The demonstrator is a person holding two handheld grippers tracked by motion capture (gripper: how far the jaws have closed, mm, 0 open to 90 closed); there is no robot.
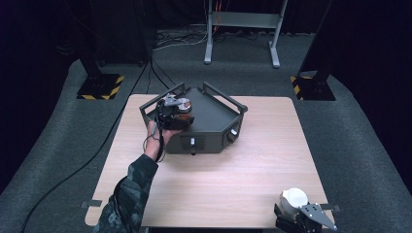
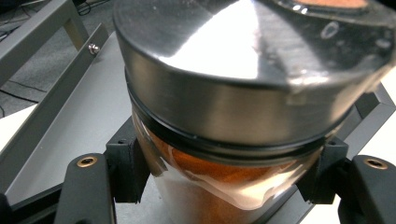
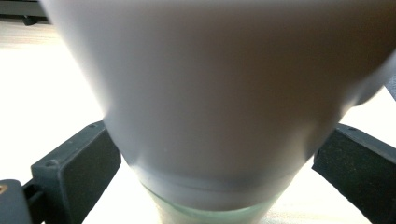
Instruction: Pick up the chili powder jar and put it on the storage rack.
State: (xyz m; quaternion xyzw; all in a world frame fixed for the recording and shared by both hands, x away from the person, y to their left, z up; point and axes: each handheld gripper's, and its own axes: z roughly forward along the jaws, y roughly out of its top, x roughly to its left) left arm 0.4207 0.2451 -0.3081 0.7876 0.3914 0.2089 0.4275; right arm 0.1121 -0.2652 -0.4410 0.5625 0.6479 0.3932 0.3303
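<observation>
High view showed the person's left forearm, in a camouflage sleeve [image 1: 127,194], reaching up from the table's near left edge toward the grey tray [image 1: 214,116] at the far middle of the table [image 1: 218,179]. The left hand [image 1: 156,138] held the left gripper [image 1: 171,114] over the tray's left corner, cable trailing down past the wrist. Its tongs were clamped on a jar [image 1: 182,108] with a metal lid; in the left gripper view the black pads [image 2: 125,163] pressed the glass on both sides just under the lid, and orange contents showed through the jar [image 2: 219,182]. Whether the jar stood on the tray floor or hung just above it I could not tell, as its base was cut off.

At the table's near right corner sat the right gripper [image 1: 303,218], its grey plate on top, the hand behind it cut off by the bottom edge. Its tongs closed on a white-capped bottle [image 1: 293,200]. In the right gripper view the bottle [image 3: 219,107] was blurred and very close, with a pale green band at its foot and the pads [image 3: 77,172] against its sides.
</observation>
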